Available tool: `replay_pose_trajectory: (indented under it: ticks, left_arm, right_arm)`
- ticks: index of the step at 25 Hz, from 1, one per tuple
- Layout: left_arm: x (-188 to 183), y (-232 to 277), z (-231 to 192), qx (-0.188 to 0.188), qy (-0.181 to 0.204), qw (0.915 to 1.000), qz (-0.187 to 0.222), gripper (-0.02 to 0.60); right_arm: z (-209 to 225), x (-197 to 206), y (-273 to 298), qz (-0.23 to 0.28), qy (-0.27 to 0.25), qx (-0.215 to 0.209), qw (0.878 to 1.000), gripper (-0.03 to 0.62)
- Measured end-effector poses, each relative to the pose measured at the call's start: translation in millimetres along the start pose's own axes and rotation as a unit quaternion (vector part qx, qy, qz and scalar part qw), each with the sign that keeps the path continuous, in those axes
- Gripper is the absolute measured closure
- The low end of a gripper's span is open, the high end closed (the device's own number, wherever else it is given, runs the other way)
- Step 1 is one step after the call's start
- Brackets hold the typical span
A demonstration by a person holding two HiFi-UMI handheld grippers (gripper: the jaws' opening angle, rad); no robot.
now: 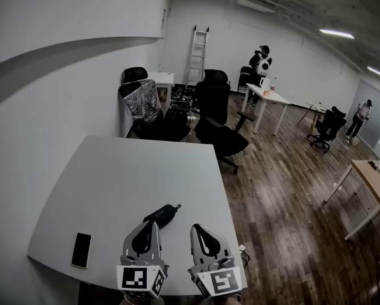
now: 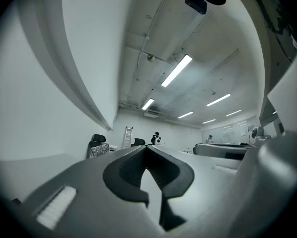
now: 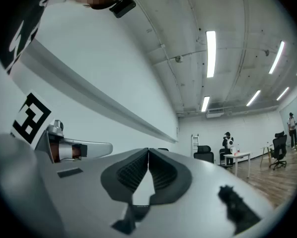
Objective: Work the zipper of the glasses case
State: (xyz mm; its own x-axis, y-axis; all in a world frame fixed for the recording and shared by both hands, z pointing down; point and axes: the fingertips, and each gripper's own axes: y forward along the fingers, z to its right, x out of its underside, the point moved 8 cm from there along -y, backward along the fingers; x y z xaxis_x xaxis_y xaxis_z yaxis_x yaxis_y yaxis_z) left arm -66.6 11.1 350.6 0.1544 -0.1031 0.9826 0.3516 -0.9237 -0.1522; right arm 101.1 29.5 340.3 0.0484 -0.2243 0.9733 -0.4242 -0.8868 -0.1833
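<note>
In the head view the black glasses case [image 1: 162,215] lies slantwise on the grey table [image 1: 133,170], near its front edge. My left gripper [image 1: 149,224] hovers just in front of the case's near end, shut and holding nothing. To its right, my right gripper [image 1: 198,228] is also shut and empty, a little apart from the case. Both gripper views look level over the table, and neither shows the case. The left gripper [image 2: 148,147] and the right gripper [image 3: 148,150] each have their jaws pressed together. The right gripper view has the left gripper's body [image 3: 71,149] at its left.
A black phone [image 1: 81,249] lies flat near the table's front left corner. Beyond the far edge stand black office chairs [image 1: 217,127] and a foil-covered chair [image 1: 141,100]. A ladder [image 1: 198,54] leans on the back wall, and people stand by the far tables [image 1: 267,97].
</note>
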Motion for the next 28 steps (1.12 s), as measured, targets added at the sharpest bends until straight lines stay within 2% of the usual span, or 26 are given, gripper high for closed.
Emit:
replay_pose_trajectory:
  ticks: [10, 15, 16, 18, 19, 20, 21, 23, 24, 25, 26, 28]
  left_arm:
    - [7, 65, -69, 0.019, 0.007, 0.9998, 0.005, 0.578]
    - [18, 80, -84, 0.014, 0.007, 0.9999, -0.006, 0.578]
    - [21, 82, -85, 0.015, 0.007, 0.9998, -0.007, 0.578]
    - [23, 86, -88, 0.017, 0.01, 0.9998, -0.007, 0.578]
    - [24, 88, -89, 0.015, 0.014, 0.9998, -0.007, 0.578]
    - [24, 89, -91, 0.013, 0.018, 0.9997, -0.007, 0.578]
    - [25, 91, -94, 0.009, 0.021, 0.9997, -0.007, 0.578]
    - [27, 93, -99, 0.004, 0.026, 0.9996, -0.008, 0.578]
    - [29, 93, -101, 0.003, 0.029, 0.9995, -0.007, 0.578]
    - [30, 93, -103, 0.002, 0.032, 0.9995, -0.008, 0.578]
    - [30, 94, -105, -0.001, 0.032, 0.9994, -0.011, 0.578]
    - [28, 95, -107, -0.005, 0.033, 0.9993, -0.017, 0.578]
  right_arm:
    - [-6, 27, 100, -0.008, -0.002, 0.005, 1.0, 0.588]
    - [1, 54, 125, -0.056, 0.026, -0.023, 0.998, 0.586]
    - [2, 63, 129, -0.073, 0.037, -0.025, 0.996, 0.577]
    - [8, 89, 136, -0.125, 0.08, -0.017, 0.989, 0.464]
    - [12, 106, 140, -0.156, 0.119, -0.01, 0.981, 0.436]
    - [15, 126, 145, -0.188, 0.17, -0.004, 0.967, 0.417]
    - [19, 149, 150, -0.218, 0.232, 0.001, 0.948, 0.403]
    - [23, 198, 160, -0.27, 0.361, 0.014, 0.892, 0.384]
    - [24, 219, 162, -0.292, 0.407, 0.024, 0.865, 0.372]
    - [25, 236, 164, -0.311, 0.43, 0.037, 0.847, 0.362]
    - [26, 247, 165, -0.327, 0.433, 0.05, 0.838, 0.355]
    - [29, 262, 166, -0.348, 0.425, 0.072, 0.832, 0.343]
